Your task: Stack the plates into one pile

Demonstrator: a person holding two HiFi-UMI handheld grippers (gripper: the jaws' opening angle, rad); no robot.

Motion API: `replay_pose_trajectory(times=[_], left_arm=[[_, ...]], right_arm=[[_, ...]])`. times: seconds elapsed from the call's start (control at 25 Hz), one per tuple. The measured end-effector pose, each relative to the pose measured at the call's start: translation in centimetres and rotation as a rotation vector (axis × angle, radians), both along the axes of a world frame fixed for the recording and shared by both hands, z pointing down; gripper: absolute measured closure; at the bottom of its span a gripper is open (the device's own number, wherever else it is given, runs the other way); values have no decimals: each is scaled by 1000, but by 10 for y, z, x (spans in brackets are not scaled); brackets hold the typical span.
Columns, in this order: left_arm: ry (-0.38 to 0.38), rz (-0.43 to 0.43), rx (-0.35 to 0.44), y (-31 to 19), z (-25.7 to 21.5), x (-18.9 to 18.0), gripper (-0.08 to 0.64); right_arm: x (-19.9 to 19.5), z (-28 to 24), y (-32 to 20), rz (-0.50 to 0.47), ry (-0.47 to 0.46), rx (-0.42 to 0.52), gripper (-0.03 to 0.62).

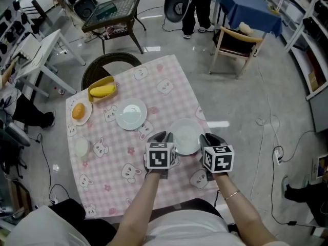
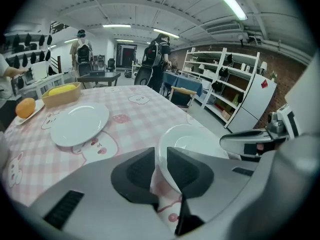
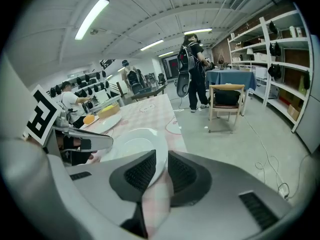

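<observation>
A white plate (image 1: 186, 135) lies near the table's right edge, between my two grippers. My left gripper (image 1: 165, 137) is shut on its left rim, and in the left gripper view the plate's rim (image 2: 161, 156) fills the gap between the pads. From the other side my right gripper (image 1: 206, 138) is shut on the right rim; the plate (image 3: 131, 145) shows as a thin white edge between its jaws. A second white plate (image 1: 131, 115) rests flat on the pink checked tablecloth (image 1: 118, 158) further back and left, also seen in the left gripper view (image 2: 79, 123).
An orange on a small dish (image 1: 78, 111) and a yellow bowl with yellow fruit (image 1: 102, 89) stand at the table's back left. A small white cup (image 1: 81, 147) is at the left edge. A dark chair (image 1: 109, 65) stands behind the table; people stand further off.
</observation>
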State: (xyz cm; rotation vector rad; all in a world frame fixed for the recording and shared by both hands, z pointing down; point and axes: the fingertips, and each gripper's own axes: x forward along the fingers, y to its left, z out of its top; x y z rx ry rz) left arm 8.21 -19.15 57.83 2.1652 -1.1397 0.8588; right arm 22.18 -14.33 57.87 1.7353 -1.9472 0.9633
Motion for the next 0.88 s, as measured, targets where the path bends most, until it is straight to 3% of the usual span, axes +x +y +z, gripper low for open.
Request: replay_pose_trajectory(times=[0.36, 0.88], left_arm=[[47, -112, 76, -6, -30, -33, 476], [58, -391, 189, -5, -75, -144, 476]], right_arm=[[-12, -39, -17, -43, 7, 112, 517], [-101, -93, -52, -280, -52, 248, 518]])
